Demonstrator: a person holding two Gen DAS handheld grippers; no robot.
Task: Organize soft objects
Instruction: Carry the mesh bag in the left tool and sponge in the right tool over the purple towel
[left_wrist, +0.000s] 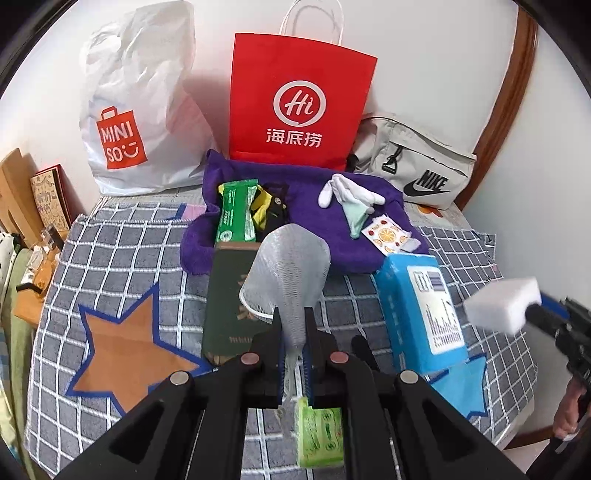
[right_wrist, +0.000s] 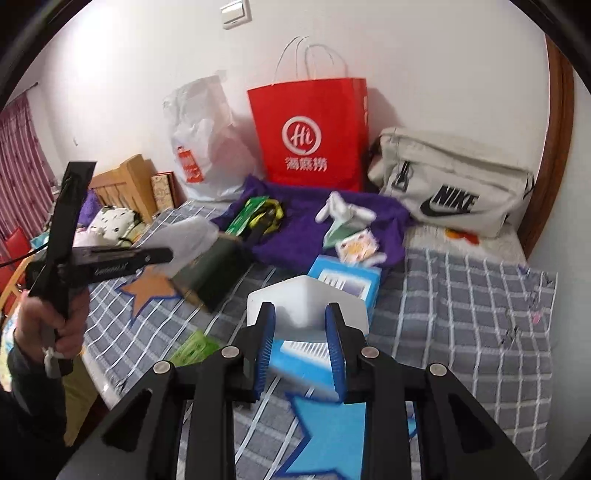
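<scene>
We have two soft things in the air above the bed. The sponge (right_wrist: 308, 308), a white block, sits between the right gripper's (right_wrist: 300, 332) blue pads, which are clamped on its near edge while the rest juts forward. The mesh sleeve (left_wrist: 290, 277), a grey netted tube, is pinched at its lower end by the left gripper (left_wrist: 295, 332), whose jaws are pressed nearly together; its long axis runs up and away from the jaws, flared mouth to the left.

What the next move turns on, we judge, is that the three bags stand straight ahead against the wall, beyond the purple towel (left_wrist: 306, 221). The red bag (left_wrist: 299, 107) faces the left gripper squarely, the Nike pouch (right_wrist: 450, 188) lies nearer the right one, and the white bag (left_wrist: 136, 122) is off to the left.

The left view shows the sponge from the side, with most of it free of the jaws, and a green tissue pack (left_wrist: 319, 434) below the left gripper. The right view shows the person's hand (right_wrist: 55, 325) on the left gripper's handle, though the sleeve is blurred there.
</scene>
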